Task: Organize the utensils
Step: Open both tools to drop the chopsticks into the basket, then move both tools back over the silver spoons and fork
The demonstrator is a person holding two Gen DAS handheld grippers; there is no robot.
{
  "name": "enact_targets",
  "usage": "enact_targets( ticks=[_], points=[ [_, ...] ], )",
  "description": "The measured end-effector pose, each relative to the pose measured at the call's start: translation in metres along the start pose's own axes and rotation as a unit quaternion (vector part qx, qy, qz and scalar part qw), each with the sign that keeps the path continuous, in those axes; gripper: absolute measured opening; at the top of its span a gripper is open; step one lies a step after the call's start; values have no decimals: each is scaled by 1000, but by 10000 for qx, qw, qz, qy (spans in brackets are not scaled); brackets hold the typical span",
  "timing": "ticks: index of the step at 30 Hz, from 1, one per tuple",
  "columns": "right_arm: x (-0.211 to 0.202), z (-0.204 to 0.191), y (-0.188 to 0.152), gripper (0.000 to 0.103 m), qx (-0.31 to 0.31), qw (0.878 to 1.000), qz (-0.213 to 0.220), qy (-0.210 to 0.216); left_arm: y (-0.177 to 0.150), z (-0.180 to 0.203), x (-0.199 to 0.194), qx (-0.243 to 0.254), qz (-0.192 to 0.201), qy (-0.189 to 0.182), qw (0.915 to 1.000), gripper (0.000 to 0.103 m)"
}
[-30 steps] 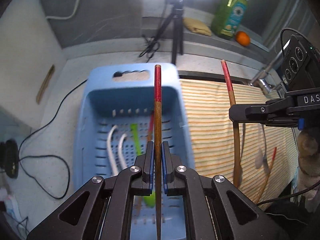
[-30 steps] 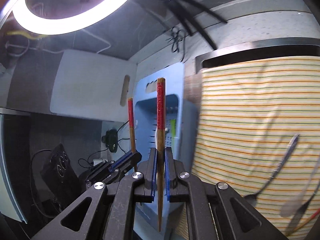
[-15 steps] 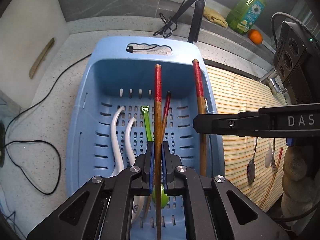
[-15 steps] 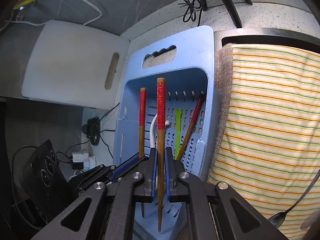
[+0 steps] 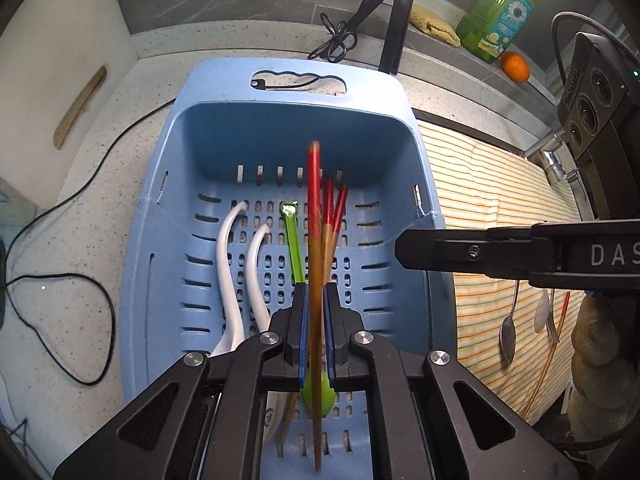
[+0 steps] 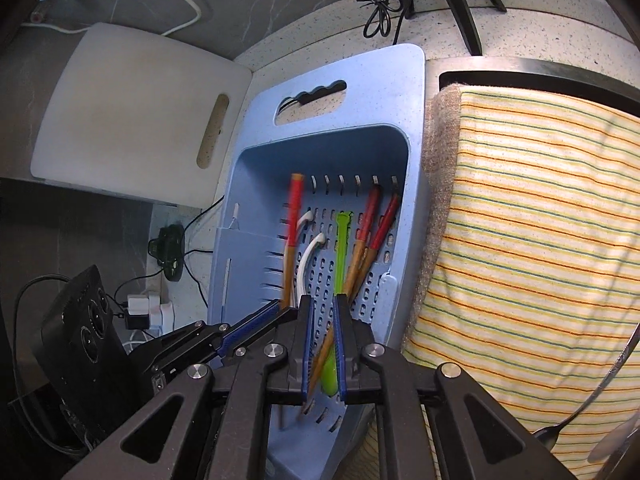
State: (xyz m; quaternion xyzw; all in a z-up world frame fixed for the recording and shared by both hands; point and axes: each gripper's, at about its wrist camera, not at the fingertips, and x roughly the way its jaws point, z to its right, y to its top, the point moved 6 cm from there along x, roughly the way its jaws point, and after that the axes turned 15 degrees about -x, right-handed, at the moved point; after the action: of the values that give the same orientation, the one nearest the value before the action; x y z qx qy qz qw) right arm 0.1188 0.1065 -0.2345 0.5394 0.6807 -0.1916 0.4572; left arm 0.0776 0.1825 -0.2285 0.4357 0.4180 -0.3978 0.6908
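My left gripper (image 5: 314, 292) is shut on a red-topped wooden chopstick (image 5: 314, 200), which stands blurred over the blue basket (image 5: 280, 88). Two more red-topped chopsticks (image 5: 334, 216) lie in the basket beside a green spoon (image 5: 294, 248) and two white spoons (image 5: 228, 264). My right gripper (image 6: 322, 304) hangs over the basket's near end, its jaws opening with a gap. The chopsticks (image 6: 370, 216) lie below and pass behind that gap, with no pad pressing on them. From the side, the right gripper (image 5: 404, 246) reaches in over the basket's right rim.
A striped towel (image 5: 488, 200) right of the basket holds a metal spoon (image 5: 508, 332), a fork and another chopstick (image 5: 560, 320). A white cutting board (image 5: 52, 60) leans at the left. Cables, a tripod (image 5: 394, 40), a soap bottle (image 5: 500, 12) and an orange stand behind.
Both grippers came down over the basket. The chopstick left the right gripper's jaws and now lies in the basket beside another one. The left gripper kept its chopstick.
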Motion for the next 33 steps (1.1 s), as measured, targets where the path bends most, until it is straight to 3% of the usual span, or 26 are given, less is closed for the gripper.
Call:
enact_targets(
  ticks=[14,20,23,28,30,33],
  points=[
    [-57,20,-25,16,7,9993,372,55,-16,27,-27,194,367,21,9991,10],
    [-100,49,-45,20,116,9980,628,3,-33,57,-33,340,439,-200,9983,10],
    [-123,66,-57,24,197,9971,733,-49,-46,75,-34,460,445,-256,9976,18],
    [-158,104,-77,28,432,9952,882,-54,-65,104,-37,546,456,-420,9966,19],
    [-169,118,-83,28,471,9949,893,-86,-74,116,-37,586,447,-460,9962,27],
    [-182,142,-92,28,580,9944,868,-138,-85,135,-34,653,431,-488,9957,30]
  ],
)
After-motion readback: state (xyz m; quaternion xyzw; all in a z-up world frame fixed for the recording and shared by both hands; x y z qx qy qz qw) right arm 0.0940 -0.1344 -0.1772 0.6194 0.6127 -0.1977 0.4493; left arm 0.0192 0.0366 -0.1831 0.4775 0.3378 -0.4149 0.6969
